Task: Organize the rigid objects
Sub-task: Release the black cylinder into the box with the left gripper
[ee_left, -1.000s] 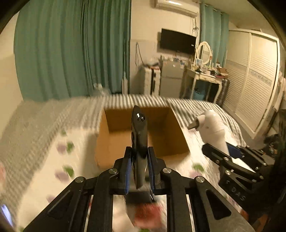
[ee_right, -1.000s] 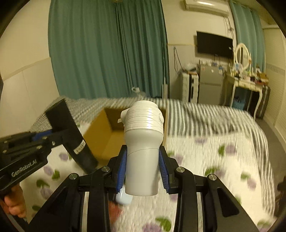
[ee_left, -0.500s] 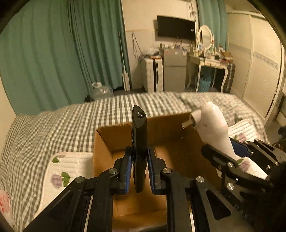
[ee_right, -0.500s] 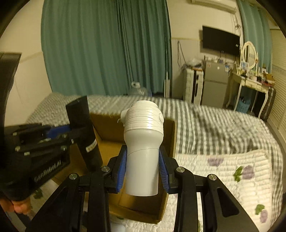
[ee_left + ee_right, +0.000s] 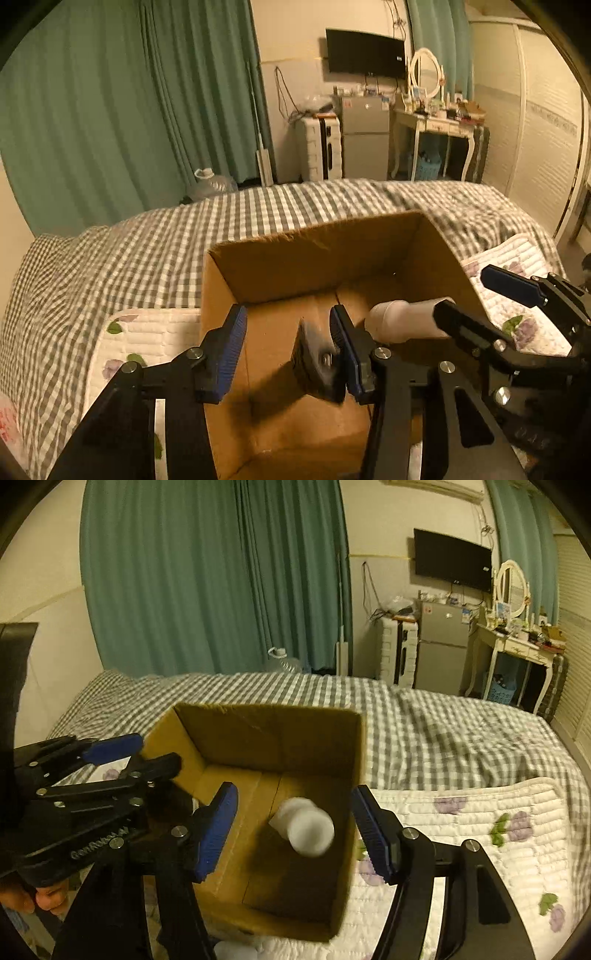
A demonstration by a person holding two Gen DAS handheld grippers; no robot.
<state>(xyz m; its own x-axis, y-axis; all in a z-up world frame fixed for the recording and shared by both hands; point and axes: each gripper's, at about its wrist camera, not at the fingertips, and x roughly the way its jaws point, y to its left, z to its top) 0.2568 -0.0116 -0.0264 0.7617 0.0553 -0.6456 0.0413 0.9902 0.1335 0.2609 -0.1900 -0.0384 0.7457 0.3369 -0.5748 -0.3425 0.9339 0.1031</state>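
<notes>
An open cardboard box (image 5: 317, 251) (image 5: 266, 720) sits on the bed. My left gripper (image 5: 288, 343) is open above the box; a black remote-like object (image 5: 314, 362), blurred, is loose between its fingers, tilted against the right one, inside the box. My right gripper (image 5: 295, 830) is open over the box; a white bottle-like object (image 5: 306, 827), blurred, lies loose below it in the box. The white object also shows in the left wrist view (image 5: 402, 321), beside the right gripper (image 5: 495, 314). The left gripper shows at the left of the right wrist view (image 5: 136, 757).
The bed has a grey checked cover (image 5: 147, 251) and a white floral quilt (image 5: 480, 830). Green curtains (image 5: 207, 572), a small fridge (image 5: 439, 646), a dressing table (image 5: 517, 646) and a wardrobe (image 5: 546, 122) stand beyond the bed. White items (image 5: 236, 950) lie at the box's near side.
Both grippers opened over the box. The black object and the white object left the fingers and dropped into the box. Both grippers moved closer over the box.
</notes>
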